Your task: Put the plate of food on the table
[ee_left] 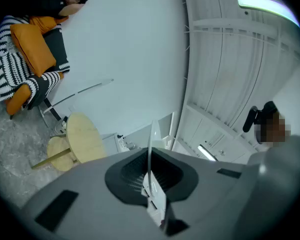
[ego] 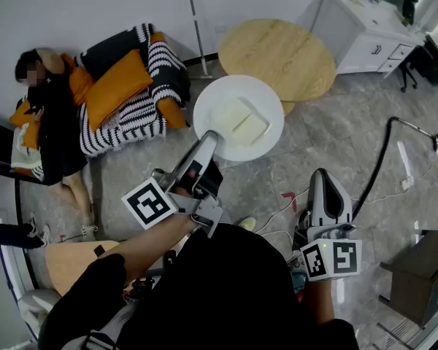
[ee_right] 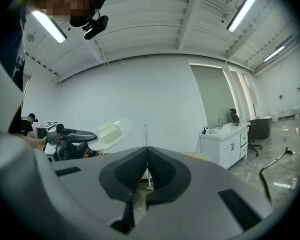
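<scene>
1. Right gripper (ego: 323, 177): lowest in the head view, at about 4 o'clock, pointing toward 12. In its own view the right gripper (ee_right: 147, 171) has its jaws pressed together with nothing between them.
2. Left gripper (ego: 208, 138): just below the middle of the head view, reaching toward 1 o'clock. Its jaws are clamped on the near rim of the plate (ego: 219, 104). In the left gripper view the rim runs as a thin white edge (ee_left: 151, 139) straight up between the closed jaws of the left gripper (ee_left: 150, 176).
3. Plate: white and round, held level in the air by that one edge, just past the middle of the head view toward 12 o'clock. Pale blocks of food (ego: 244, 120) lie on it. From the right gripper view the plate shows at 9 o'clock (ee_right: 107, 132).
4. Table (ego: 285, 53): round and wooden, at 1 o'clock beyond the plate. In the head view the plate's far rim overlaps the table's near edge.
5. Striped seat with orange cushions (ego: 128, 93): on the floor at 10 o'clock, with a person (ego: 55, 122) lying beside it toward 9 o'clock.
6. White cabinet (ego: 365, 28): farthest, between 1 and 2 o'clock, against the wall.
</scene>
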### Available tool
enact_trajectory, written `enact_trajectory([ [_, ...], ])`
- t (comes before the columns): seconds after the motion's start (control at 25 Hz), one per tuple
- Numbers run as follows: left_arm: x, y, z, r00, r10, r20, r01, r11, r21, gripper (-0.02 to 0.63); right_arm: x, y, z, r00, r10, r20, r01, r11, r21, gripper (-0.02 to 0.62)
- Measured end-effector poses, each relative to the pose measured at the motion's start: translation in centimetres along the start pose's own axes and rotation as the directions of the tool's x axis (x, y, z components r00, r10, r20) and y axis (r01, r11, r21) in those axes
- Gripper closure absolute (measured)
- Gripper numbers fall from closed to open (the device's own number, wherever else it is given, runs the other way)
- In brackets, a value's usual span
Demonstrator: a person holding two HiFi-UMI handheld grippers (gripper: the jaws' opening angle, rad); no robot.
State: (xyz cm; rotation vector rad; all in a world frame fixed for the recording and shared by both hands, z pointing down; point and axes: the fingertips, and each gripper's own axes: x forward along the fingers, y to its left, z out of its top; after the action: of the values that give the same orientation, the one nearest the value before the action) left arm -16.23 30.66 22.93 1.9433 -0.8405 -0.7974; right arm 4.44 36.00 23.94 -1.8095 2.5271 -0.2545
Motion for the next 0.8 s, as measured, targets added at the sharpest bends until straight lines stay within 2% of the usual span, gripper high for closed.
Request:
enact_trajectory([
  [0.16, 1.7, 0.1, -0.5, 0.997, -0.024, -0.067, 0.024, 1.0, 0.0, 0.591, 0.0, -1.0, -0.2, 1.0, -0.015, 0.012, 0.015, 1.0, -0.016, 0.588],
  [0.28, 1.7, 0.6, -0.9, 0.996, 0.003, -0.091, -0.003, 1.0, 0.0, 0.591, 0.5, -1.1, 0.0, 1.0, -0.007, 0.015, 0.007, 1.0, -0.02, 0.588],
  [0.56, 1.4, 0.9, -0.7, 0.999, 0.023, -0.047, -0.024, 0.999, -0.029, 0.589, 1.0, -0.8, 0.3, 1.0, -0.008, 0.018, 0.008, 1.0, -0.019, 0.588],
  [0.8, 1.2, 1.0, -0.7, 0.998, 0.03, -0.056, -0.03, 1.0, -0.003, 0.589, 1.3, -0.6, 0.0, 1.0, -0.006, 0.015, 0.006, 1.0, -0.01, 0.588],
])
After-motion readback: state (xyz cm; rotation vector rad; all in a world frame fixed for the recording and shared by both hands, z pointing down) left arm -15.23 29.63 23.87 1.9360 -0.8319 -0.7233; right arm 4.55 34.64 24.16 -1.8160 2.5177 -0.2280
